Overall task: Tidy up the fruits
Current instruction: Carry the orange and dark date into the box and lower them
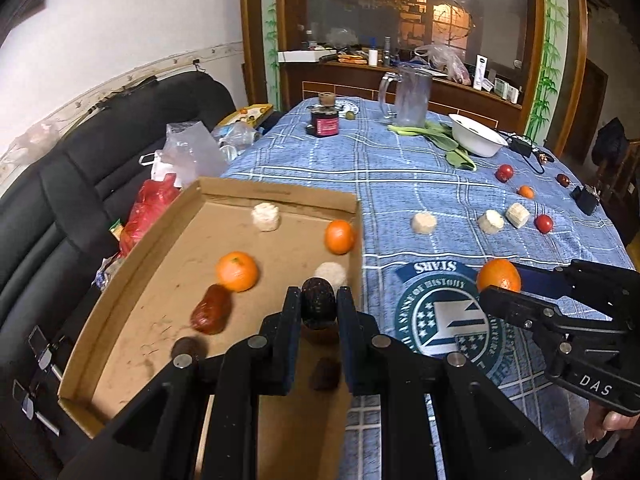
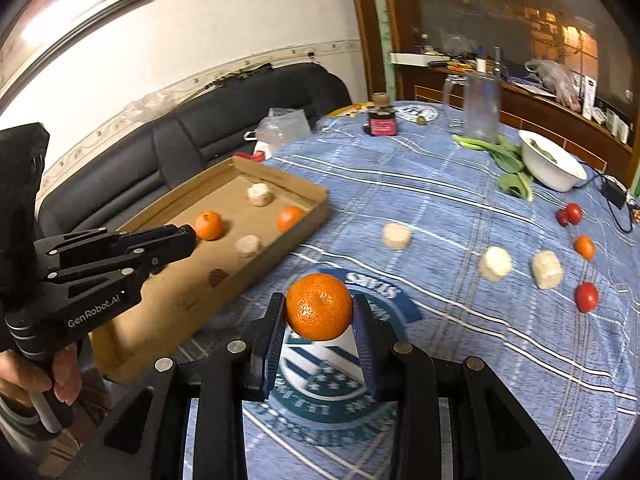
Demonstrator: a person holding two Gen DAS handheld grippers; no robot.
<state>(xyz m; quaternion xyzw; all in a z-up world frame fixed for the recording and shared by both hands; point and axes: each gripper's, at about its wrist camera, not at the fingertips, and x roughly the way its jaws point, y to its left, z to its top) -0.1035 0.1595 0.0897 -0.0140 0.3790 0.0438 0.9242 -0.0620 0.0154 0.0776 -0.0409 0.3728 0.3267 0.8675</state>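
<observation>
The right claw [image 2: 319,316], marked "DAS" on its body, grips an orange tangerine [image 2: 319,306] above the blue cloth's round emblem [image 2: 320,380], whose banner reads "STARS". The left claw [image 1: 318,300], lettered "GenRobot.AI", clamps a dark date [image 1: 318,300] above the cardboard tray [image 1: 132,264], just inside its right wall. In the tray lie 2 tangerines, pale blocks and a red date [image 1: 211,309]. Farther across the worktop [image 1: 400,168], loose fruit lies well apart, leaving open cloth between
</observation>
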